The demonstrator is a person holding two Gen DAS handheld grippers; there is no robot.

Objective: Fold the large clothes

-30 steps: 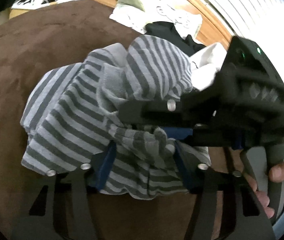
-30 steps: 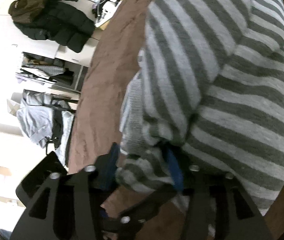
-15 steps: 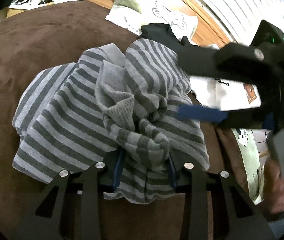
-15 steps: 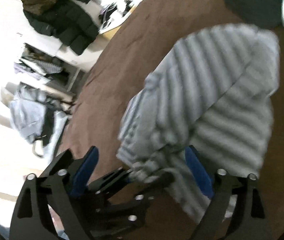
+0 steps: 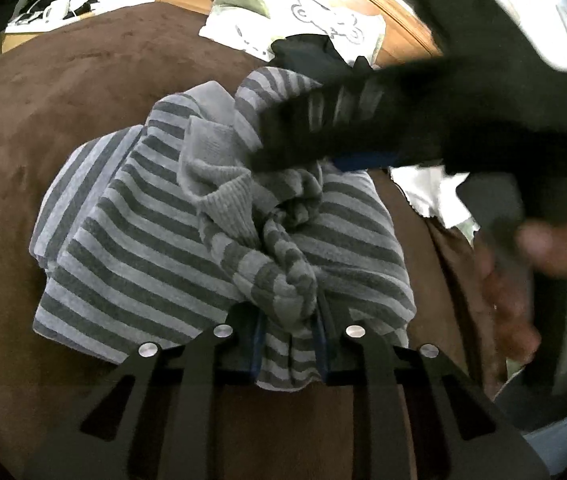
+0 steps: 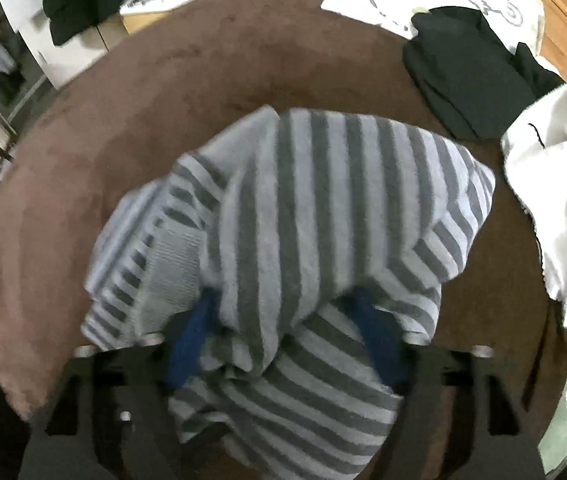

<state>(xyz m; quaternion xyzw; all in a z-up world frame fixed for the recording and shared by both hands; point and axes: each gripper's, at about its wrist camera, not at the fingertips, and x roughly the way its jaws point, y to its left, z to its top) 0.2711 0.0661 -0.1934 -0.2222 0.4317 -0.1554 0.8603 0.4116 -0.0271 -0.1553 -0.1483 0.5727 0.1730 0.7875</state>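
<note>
Left wrist view, left claw closing on a bunched fold of striped sweater, right claw closing astride another fold, stripes running away from it.

Soft, fuzzy knit on the striped sweater, grey on grey, with a ribbed cuff at mid-frame in the left view. Under it the brown cover reads as matt, suede-like plush with a brushed nap. The left gripper at the bottom is matt black plastic with shiny metal screws and blue pads. Upper right, the right gripper is the same dull black. In the right view, a fluffy white fleece at right, a matt black garment above, glossy wood at top right.
</note>
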